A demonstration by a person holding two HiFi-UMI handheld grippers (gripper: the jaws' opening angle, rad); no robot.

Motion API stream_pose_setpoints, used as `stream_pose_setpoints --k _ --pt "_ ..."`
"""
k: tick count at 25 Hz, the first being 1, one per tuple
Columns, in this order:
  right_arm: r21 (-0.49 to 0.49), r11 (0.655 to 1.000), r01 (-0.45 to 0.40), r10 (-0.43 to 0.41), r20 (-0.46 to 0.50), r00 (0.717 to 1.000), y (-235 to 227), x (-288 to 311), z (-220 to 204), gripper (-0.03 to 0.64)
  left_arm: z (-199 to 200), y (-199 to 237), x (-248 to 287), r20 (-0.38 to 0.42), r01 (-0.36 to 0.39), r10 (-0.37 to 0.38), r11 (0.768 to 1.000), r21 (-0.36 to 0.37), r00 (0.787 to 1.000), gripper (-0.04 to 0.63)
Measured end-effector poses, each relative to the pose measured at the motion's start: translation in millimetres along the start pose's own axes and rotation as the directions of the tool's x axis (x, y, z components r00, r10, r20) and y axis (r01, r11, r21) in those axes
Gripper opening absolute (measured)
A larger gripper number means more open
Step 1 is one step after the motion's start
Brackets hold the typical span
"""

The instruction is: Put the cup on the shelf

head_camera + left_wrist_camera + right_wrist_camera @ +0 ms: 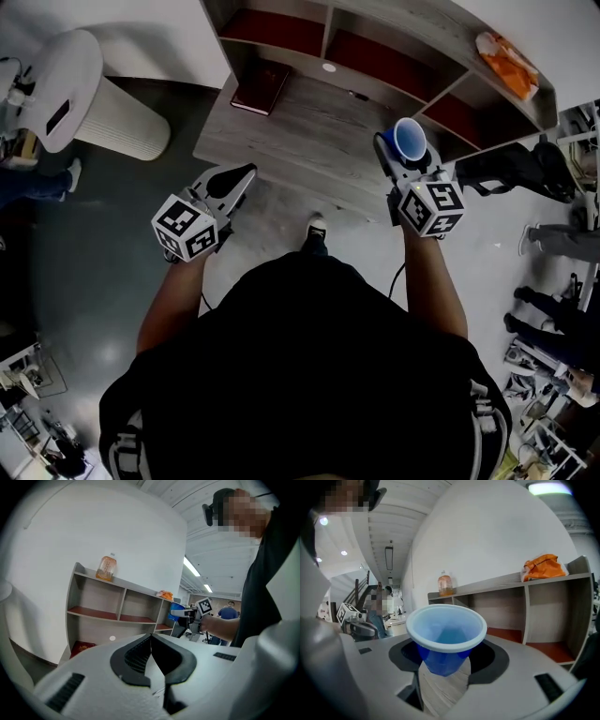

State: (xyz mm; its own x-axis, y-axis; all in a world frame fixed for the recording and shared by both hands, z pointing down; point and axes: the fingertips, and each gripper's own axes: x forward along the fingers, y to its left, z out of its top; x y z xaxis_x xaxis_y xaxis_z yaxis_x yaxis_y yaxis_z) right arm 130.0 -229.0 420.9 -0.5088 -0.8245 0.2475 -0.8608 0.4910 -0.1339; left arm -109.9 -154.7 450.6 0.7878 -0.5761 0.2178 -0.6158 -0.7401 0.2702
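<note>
Right gripper (444,670) clamps the blue cup (446,629) upright by its base, so I can set it flat on the shelf (487,585); left gripper (151,641) rests closed, empty, aside.

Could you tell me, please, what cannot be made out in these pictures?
- Base of the cup: right gripper view, hidden between the fingers.
- Label of the bottle: left gripper view, too small to read.
- Red book: left gripper view, lower edge hidden by the gripper's body; its cover print is too small.
- Orange packet: head view, its print is too small.
</note>
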Motion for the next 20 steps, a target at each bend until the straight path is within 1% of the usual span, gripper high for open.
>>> stream_pose_setpoints --k 6,12,16,20 --pt "0.010 1.000 -0.019 0.019 -0.005 1.000 -33.7 23.2 4.4 0.253 12.8 6.9 47.1 -0.001 0.004 -0.004 1.000 0.002 1.000 0.018" --pt "0.017 0.999 -0.038 0.038 0.002 0.999 -61.5 37.6 10.0 0.253 20.5 4.4 80.5 -0.015 0.008 -0.008 1.000 0.007 1.000 0.018" --pt "0.025 0.998 -0.052 0.052 0.005 0.999 -76.8 46.5 10.8 0.253 26.0 7.8 97.6 -0.027 -0.004 0.005 1.000 0.016 1.000 0.018" --pt "0.020 0.997 -0.068 0.068 0.003 0.998 -86.8 57.1 13.1 0.253 34.1 14.0 107.6 -0.022 -0.027 0.028 0.999 0.022 0.999 0.018"
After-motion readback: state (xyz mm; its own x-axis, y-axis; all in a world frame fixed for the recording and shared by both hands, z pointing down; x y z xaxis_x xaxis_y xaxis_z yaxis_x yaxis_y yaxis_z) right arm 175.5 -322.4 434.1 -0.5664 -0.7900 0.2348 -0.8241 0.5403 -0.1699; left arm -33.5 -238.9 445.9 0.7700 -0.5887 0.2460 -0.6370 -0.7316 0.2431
